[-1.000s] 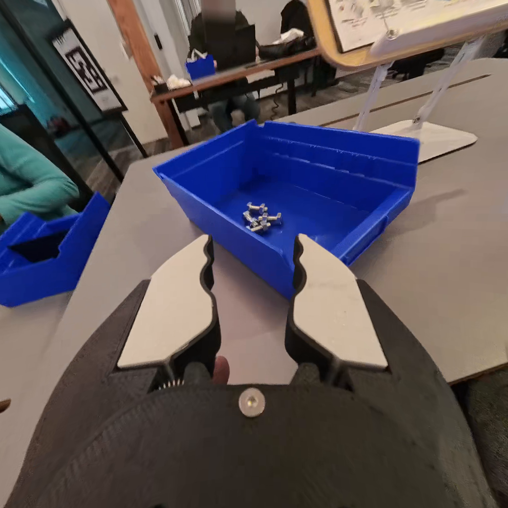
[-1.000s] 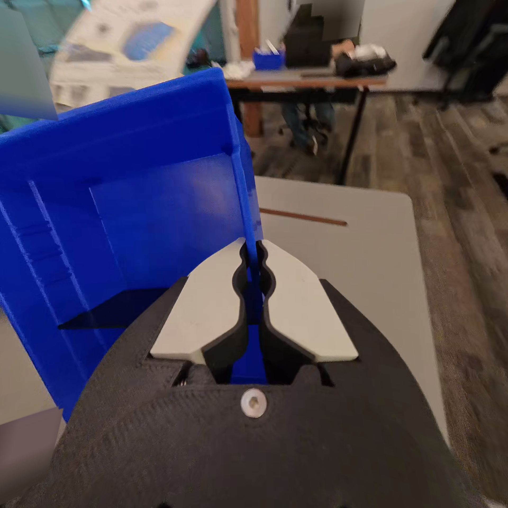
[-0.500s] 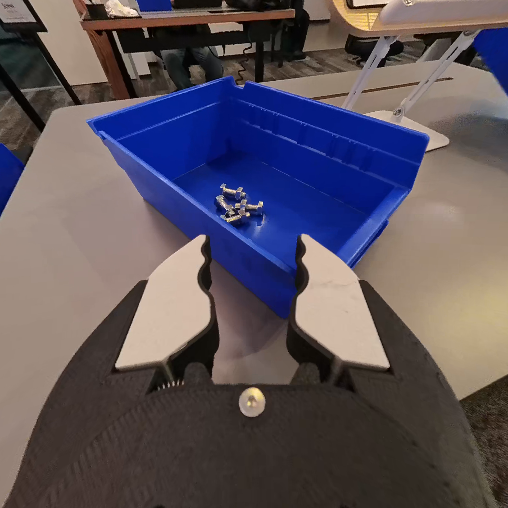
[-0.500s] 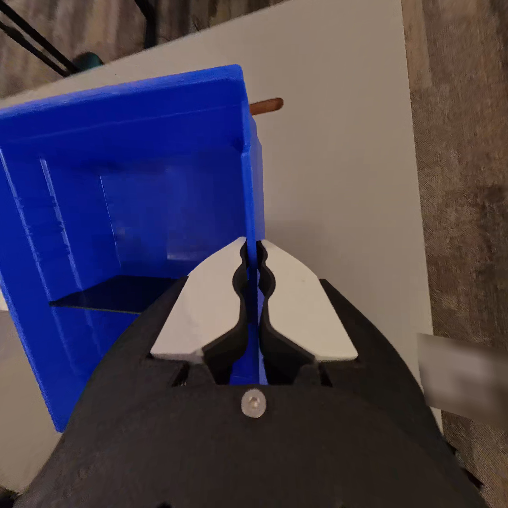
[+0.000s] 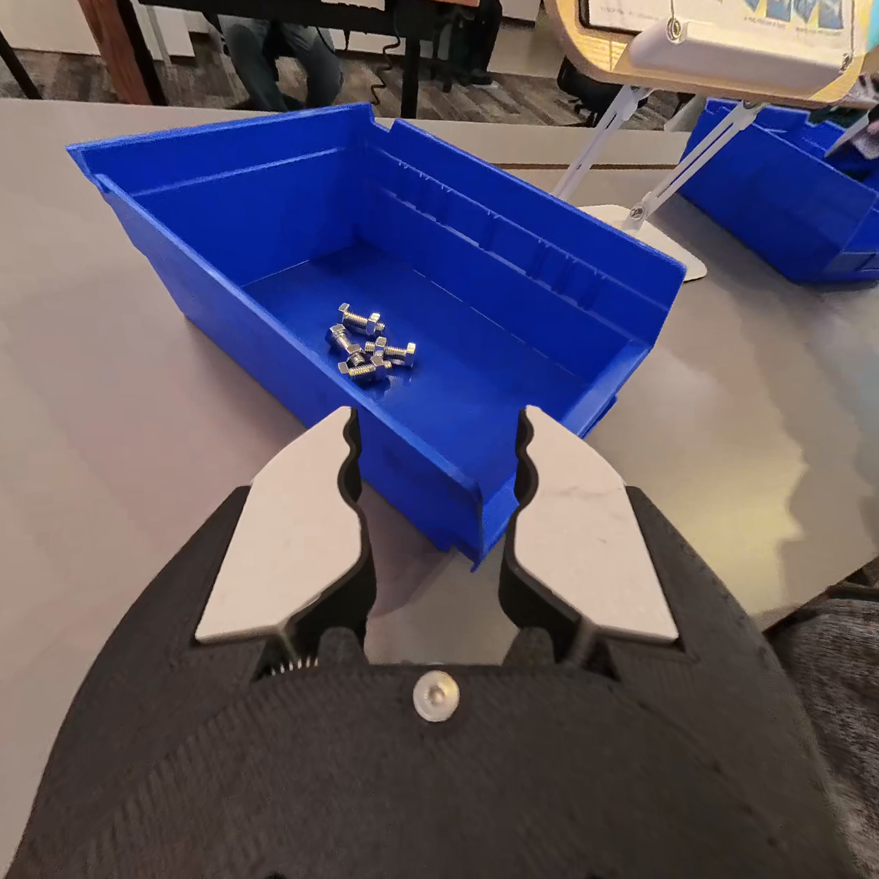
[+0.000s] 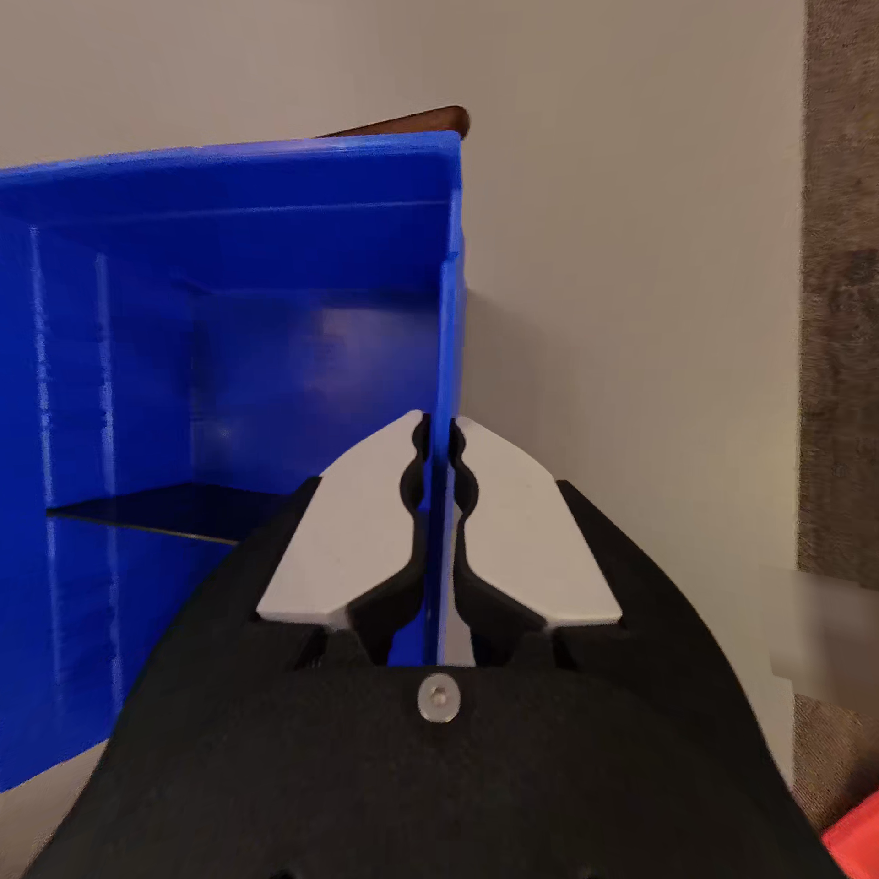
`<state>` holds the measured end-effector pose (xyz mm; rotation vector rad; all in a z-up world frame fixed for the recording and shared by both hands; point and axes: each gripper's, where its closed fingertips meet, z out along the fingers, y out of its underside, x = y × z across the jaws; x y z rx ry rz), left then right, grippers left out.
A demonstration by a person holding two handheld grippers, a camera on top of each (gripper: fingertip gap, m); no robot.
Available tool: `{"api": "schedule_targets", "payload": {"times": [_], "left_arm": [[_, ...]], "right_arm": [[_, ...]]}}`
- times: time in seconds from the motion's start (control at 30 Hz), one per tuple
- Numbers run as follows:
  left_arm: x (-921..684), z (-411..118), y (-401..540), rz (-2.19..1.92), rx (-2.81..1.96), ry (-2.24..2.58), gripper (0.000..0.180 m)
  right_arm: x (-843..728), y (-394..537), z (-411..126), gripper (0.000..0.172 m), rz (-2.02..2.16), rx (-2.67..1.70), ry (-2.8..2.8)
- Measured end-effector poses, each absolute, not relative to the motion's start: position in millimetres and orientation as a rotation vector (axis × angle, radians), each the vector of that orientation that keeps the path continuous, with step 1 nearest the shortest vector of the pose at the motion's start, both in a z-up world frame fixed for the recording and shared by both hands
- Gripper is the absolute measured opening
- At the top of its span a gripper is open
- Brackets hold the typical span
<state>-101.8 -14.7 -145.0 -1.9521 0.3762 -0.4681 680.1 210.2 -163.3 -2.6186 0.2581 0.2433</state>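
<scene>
A: What sits in the middle of it all?

B: A blue bin [image 5: 475, 266] on the grey desk [image 5: 95, 380], with a small heap of silver bolts [image 5: 371, 347] on its floor, toward the near long wall.

A: Any writing or brand on the bin?

B: None that I can read. Beyond the bin's far right end a white stand [image 5: 637, 223] carries a wood-edged board [image 5: 713, 62] with printed sheets, but the print is too small and blurred to tell.

A: And the left tool?

B: The left tool [image 5: 437, 418] is spread wide, with nothing in its grasp. The bin's near corner pokes between the two fingers [image 5: 304, 513] without either pad pressing on it, and the bolts lie just beyond the tips.

A: The right one?

B: The right tool [image 6: 441, 421] is nearly closed, both pads against the thin side wall of a second blue bin [image 6: 238, 333], one pad inside and one outside. That bin shows over the pale desk [image 6: 642, 285].

A: Anything farther out from the first bin?

B: Another blue bin [image 5: 780, 200] to its right, behind the stand, and a person's legs [image 5: 280, 62] under a far table.
</scene>
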Motion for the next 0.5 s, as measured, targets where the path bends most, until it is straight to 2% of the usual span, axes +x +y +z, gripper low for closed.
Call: {"api": "schedule_targets", "payload": {"times": [0.2, 0.33, 0.43, 0.5], "left_arm": [[-110.3, -140.5, -19.5, -0.358, -1.975, 0.299, 0.062], [-114.8, -159.1, -21.6, -0.278, -2.111, 0.249, 0.063], [-112.4, -181.8, -21.2, -0.287, -2.211, 0.253, 0.054], [-106.4, -182.5, -17.6, -0.385, -2.173, 0.222, 0.034]], "right_arm": [[673.8, 207.6, -137.7, 0.028, 0.302, -2.516, 0.176], [671.1, 196.2, -113.4, 0.024, 0.246, -2.422, 0.090], [664.1, 185.8, -95.2, 0.020, 0.217, -2.362, 0.024], [659.3, 178.8, -86.0, 0.020, 0.193, -2.336, -0.016]]}}
